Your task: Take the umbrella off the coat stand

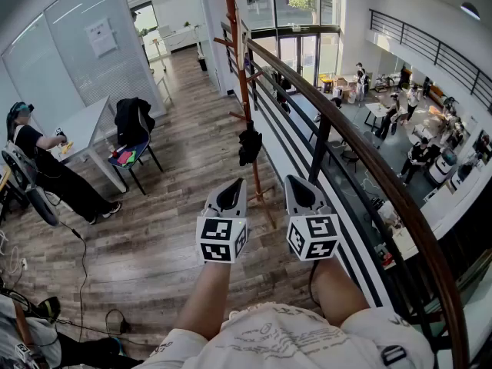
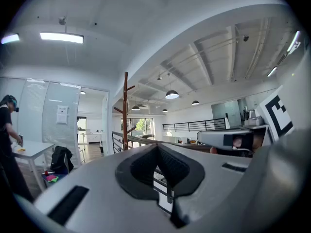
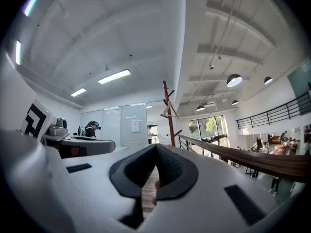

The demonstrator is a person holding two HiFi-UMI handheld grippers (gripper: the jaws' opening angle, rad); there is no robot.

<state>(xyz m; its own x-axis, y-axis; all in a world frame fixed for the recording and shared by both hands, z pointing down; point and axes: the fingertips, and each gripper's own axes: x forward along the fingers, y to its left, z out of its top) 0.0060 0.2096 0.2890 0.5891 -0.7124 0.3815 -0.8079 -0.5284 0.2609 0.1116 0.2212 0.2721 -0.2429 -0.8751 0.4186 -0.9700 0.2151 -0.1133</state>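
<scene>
Currently: 1 coat stand (image 1: 239, 61), 1 black umbrella (image 1: 249, 146) hung on it. 2 grippers: left gripper (image 1: 233, 184) & right gripper (image 1: 297, 181), both clenched, empty, well apart from umbrella.

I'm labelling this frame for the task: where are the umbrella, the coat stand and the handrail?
umbrella (image 1: 248, 146): head view, middle of the black folded bundle.
coat stand (image 1: 240, 68): head view, its upright pole.
handrail (image 1: 360, 146): head view, the rail's top face.

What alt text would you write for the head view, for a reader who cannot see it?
The left tool and right tool, both shut, point across a wooden floor at a coat stand beside a railing, where a black folded umbrella hangs. A person stands at a white table, far left.
</scene>
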